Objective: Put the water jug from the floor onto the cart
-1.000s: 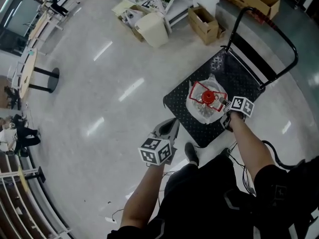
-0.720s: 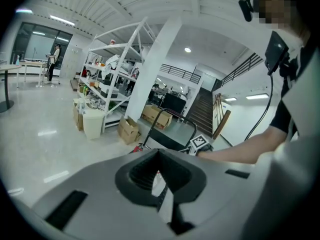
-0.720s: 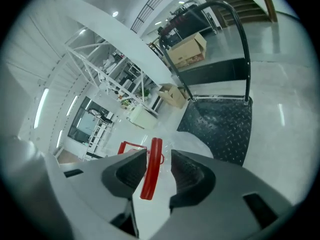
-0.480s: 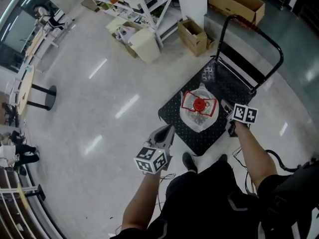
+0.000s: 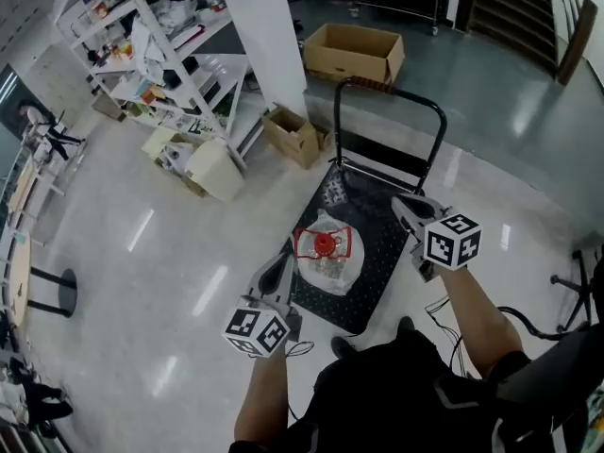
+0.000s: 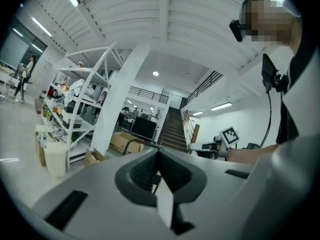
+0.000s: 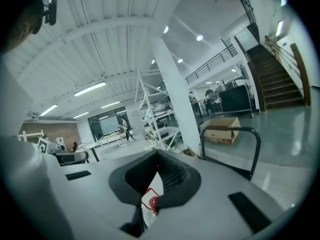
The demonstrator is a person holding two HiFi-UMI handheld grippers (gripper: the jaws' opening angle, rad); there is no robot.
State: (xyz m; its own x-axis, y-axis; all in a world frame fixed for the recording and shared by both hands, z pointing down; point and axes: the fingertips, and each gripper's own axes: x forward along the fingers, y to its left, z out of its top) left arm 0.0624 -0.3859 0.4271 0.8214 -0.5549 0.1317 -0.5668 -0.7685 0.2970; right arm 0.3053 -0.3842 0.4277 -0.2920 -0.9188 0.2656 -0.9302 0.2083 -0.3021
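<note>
Right gripper: jaws have just closed, pads together, nothing between them. Left gripper: clenched, likewise empty. Both have lifted clear since a second ago, when the right gripper was down at the jug's red cap. The water jug stands upright on the cart deck, below and between the two grippers, touched by neither. Judgement: placement is complete. No brand or writing is legible on jug or cart.

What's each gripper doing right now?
Left gripper: shut, holding nothing.
Right gripper: just closed, shut, holding nothing; the water jug stands free on the cart.
</note>
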